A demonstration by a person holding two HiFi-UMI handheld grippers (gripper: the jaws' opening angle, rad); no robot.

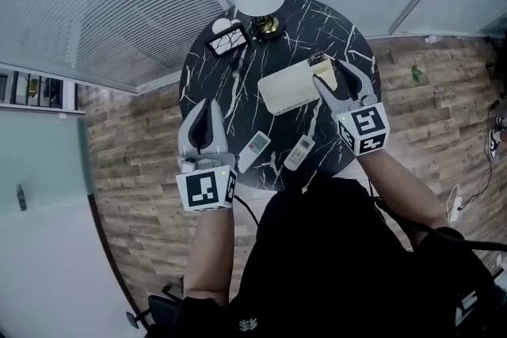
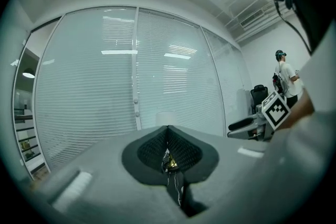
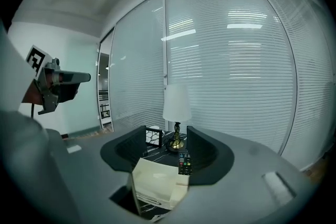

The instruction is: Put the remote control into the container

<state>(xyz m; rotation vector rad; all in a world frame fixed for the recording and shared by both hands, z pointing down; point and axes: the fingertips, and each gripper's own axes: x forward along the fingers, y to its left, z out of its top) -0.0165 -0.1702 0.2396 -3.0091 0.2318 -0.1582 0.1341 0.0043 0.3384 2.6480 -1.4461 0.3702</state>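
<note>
Two claws in play: the right claw [image 1: 329, 74] gapes wide and empty over the cream container [image 1: 289, 87], where a black remote control [image 1: 319, 59] stands in the far right corner. The left claw [image 1: 207, 105] is pinched shut on nothing at the tabletop's [image 1: 204, 75] left side, with one white remote [image 1: 254, 151] and a second white remote [image 1: 299, 152] lying by the near edge.

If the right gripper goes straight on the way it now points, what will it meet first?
Probably the cream rectangular container, with the black remote control at its far end; the white-shaded lamp stands behind. Depth is unclear.
</note>
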